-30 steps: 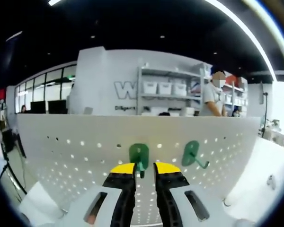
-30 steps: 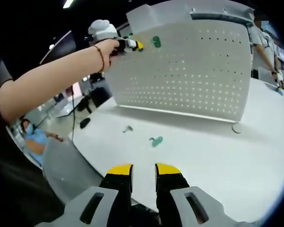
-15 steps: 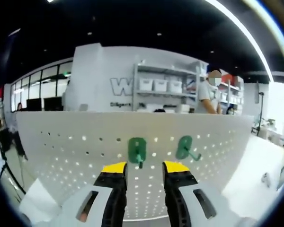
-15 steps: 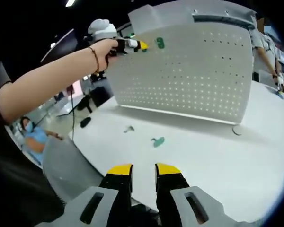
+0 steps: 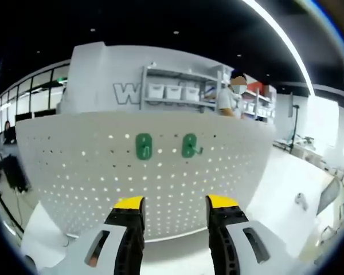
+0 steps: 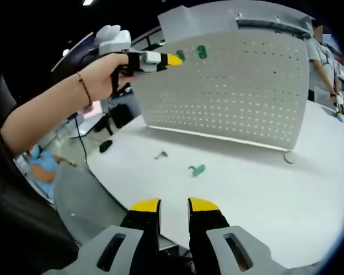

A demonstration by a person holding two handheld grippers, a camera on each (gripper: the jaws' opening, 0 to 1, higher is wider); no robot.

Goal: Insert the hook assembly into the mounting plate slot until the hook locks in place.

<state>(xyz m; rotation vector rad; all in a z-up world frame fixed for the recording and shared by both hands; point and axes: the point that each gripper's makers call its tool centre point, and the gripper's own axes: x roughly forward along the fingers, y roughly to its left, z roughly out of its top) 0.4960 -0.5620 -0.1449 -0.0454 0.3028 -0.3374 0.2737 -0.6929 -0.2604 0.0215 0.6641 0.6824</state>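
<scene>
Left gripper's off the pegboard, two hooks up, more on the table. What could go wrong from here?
1. The left green hook hangs on the pegboard with the left gripper open and clear of it; whether it locked can't be told, so it may drop.
2. A loose green hook and a small grey part lie on the table; the right gripper, open and low over the near edge, could knock them on approach.

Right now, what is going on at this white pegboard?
A person is fitting green hooks onto the upright pegboard. Two green hooks sit side by side near its top. The left gripper, jaws open and empty, is in front of them. The right gripper hovers over the table, where another green hook lies.
</scene>
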